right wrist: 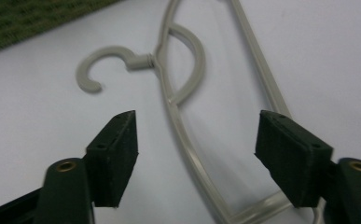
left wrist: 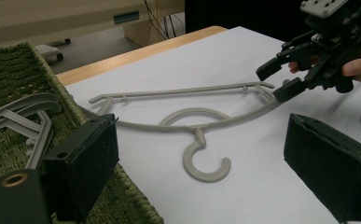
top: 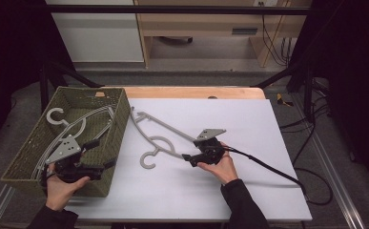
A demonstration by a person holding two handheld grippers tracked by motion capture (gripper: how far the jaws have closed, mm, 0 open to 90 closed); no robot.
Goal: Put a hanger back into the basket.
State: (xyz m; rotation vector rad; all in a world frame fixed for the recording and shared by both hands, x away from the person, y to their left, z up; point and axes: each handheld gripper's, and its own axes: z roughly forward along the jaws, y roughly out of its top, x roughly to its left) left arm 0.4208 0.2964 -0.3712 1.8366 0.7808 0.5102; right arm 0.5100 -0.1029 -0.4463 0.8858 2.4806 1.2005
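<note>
At the left edge of the table stood a woven basket [top: 117,112] with grey hangers [top: 67,131] lying inside it. We held our left gripper [top: 96,153] over the basket's near corner, its jaws spread wide with nothing between them. To the right, on the white table [top: 249,138], lay another grey hanger [top: 163,138] — flat, its hook [top: 148,160] towards us, one end just beside the basket wall. Further right, our right gripper [top: 188,157] sat low at the hanger's other end. Its jaws stood apart, either side of the curved arm there — not pressing on it.
</note>
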